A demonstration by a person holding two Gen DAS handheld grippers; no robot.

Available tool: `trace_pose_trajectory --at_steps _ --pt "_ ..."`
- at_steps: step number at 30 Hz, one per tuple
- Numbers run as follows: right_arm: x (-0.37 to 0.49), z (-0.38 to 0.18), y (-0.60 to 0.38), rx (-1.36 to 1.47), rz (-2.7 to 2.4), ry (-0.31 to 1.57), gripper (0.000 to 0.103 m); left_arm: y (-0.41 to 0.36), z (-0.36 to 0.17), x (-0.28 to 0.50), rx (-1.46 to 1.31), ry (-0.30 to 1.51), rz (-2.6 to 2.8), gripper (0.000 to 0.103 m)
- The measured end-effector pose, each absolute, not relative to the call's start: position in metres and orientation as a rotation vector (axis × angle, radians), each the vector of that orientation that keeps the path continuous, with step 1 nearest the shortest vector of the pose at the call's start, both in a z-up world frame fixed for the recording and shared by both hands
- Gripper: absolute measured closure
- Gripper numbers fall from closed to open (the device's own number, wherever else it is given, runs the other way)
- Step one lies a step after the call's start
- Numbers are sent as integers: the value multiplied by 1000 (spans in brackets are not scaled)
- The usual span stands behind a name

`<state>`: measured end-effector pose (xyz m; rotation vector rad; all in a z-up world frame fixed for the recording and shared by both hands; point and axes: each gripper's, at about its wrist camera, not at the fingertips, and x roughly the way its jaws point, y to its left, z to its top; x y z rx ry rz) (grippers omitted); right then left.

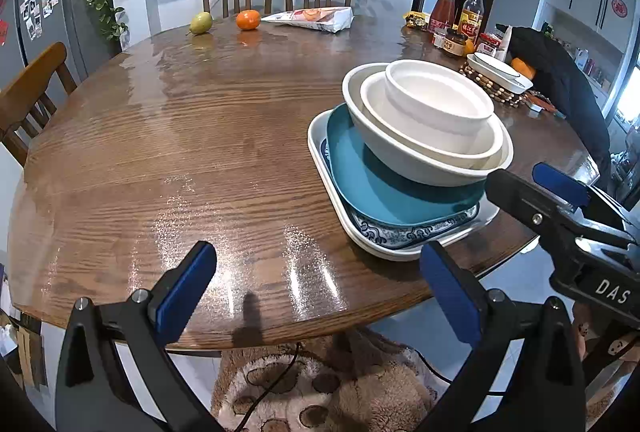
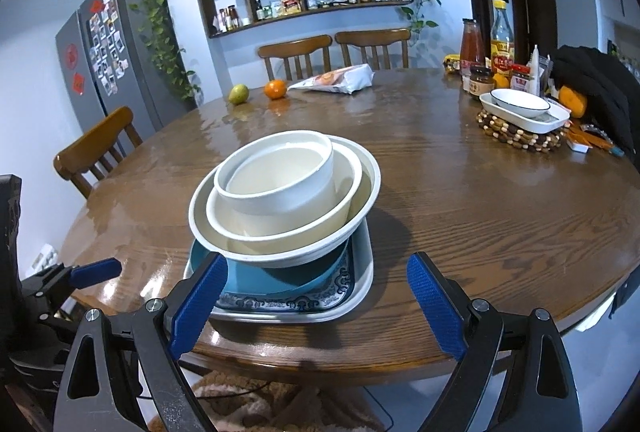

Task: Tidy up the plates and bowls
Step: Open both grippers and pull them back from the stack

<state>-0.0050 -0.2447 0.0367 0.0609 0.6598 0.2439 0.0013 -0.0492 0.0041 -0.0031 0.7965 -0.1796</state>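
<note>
We see three nested white ceramic bowls (image 2: 280, 192), a teal plate (image 1: 372, 188), a blue-and-white patterned dish (image 1: 412, 234), and a brown wood-grain counter (image 1: 180, 152).

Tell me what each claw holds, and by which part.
Nothing is held. The left claw and right claw both stand open, short of the stacked white bowls.

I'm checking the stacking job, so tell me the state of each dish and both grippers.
Small white bowl: nested on top.
Middle bowl: nested in the large bowl.
Large bowl: on teal plate.
Teal plate: on patterned plate.
Patterned plate: in white tray.
White tray: on table.
Left gripper: open, empty.
Right gripper: open, empty.
</note>
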Motion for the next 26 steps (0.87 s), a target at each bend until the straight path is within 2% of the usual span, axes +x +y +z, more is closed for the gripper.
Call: trace_pose_trajectory --at_steps 26 --pt "-1 26 -242 48 225 688 11 -53 2 1 22 792 -183 2"
